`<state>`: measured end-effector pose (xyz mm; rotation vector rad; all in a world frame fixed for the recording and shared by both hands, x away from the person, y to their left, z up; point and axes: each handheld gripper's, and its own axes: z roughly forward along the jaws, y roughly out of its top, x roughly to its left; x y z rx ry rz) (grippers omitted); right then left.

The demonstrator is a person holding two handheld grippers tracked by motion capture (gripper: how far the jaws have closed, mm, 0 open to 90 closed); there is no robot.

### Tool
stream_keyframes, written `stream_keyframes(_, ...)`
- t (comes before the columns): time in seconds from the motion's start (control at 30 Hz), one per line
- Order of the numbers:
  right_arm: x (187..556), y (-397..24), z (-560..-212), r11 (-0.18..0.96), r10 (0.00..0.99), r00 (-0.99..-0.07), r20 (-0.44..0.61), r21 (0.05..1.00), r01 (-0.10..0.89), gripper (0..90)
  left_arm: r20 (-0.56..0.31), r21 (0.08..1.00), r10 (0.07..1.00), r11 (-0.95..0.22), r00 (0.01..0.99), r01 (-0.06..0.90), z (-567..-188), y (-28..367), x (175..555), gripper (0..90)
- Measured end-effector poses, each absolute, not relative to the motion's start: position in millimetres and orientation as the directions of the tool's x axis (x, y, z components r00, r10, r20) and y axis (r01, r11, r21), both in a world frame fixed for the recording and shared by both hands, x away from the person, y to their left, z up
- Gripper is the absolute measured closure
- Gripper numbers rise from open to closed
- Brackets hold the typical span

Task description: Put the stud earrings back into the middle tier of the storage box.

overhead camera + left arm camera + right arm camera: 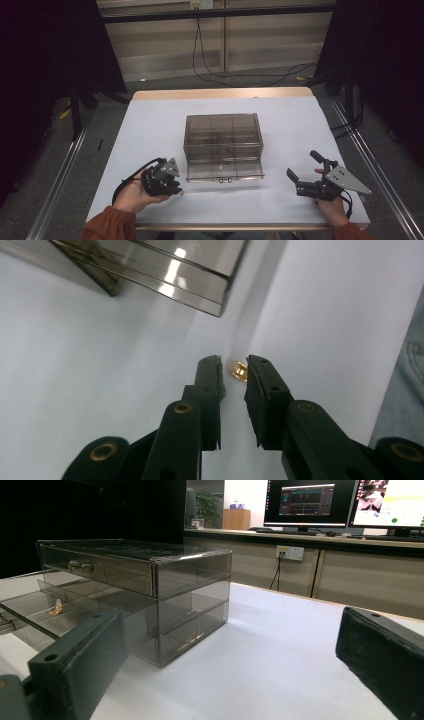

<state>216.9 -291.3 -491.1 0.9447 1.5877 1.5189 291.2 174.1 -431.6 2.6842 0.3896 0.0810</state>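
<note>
Dim room, bright tabletop (150, 125), glare on box (172, 272), perhaps slightly blurred

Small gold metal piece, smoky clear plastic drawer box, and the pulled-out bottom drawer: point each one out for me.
Small gold metal piece (238, 371): left gripper view, its shiny body between the open fingers' tips.
Smoky clear plastic drawer box (223, 131): high view, its top panel.
Pulled-out bottom drawer (225, 170): high view, its see-through floor near the front.
</note>
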Motion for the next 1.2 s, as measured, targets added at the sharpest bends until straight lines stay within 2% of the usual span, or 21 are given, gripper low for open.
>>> stream_keyframes(0.43, 217.0, -291.5, -491.1, 0.031, 0.886, -0.463, -0.018, 0.999, 0.021, 0.0, -0.048, 0.323, 0.243, -0.914, 0.969, 0.245, -440.1, 161.3, 306.4, 75.2)
stream_keyframes(0.77, 216.9, -291.4, -491.1, 0.029, 0.886, -0.463, -0.015, 0.999, 0.024, 0.0, -0.051, 0.324, 0.24, -0.914, 0.969, 0.243, -444.6, 159.9, 303.2, 74.0)
stream_keyframes(1.0, 217.0, -291.5, -491.1, 0.029, 0.886, -0.464, -0.015, 0.999, 0.023, 0.0, -0.073, 0.326, 0.241, -0.911, 0.968, 0.252, -447.3, 160.9, 303.4, 84.4)
stream_keyframes(1.2, 216.9, -291.4, -491.2, 0.029, 0.886, -0.463, -0.015, 0.999, 0.024, 0.0, -0.085, 0.339, 0.253, -0.902, 0.964, 0.266, -448.0, 163.8, 303.3, 85.8)
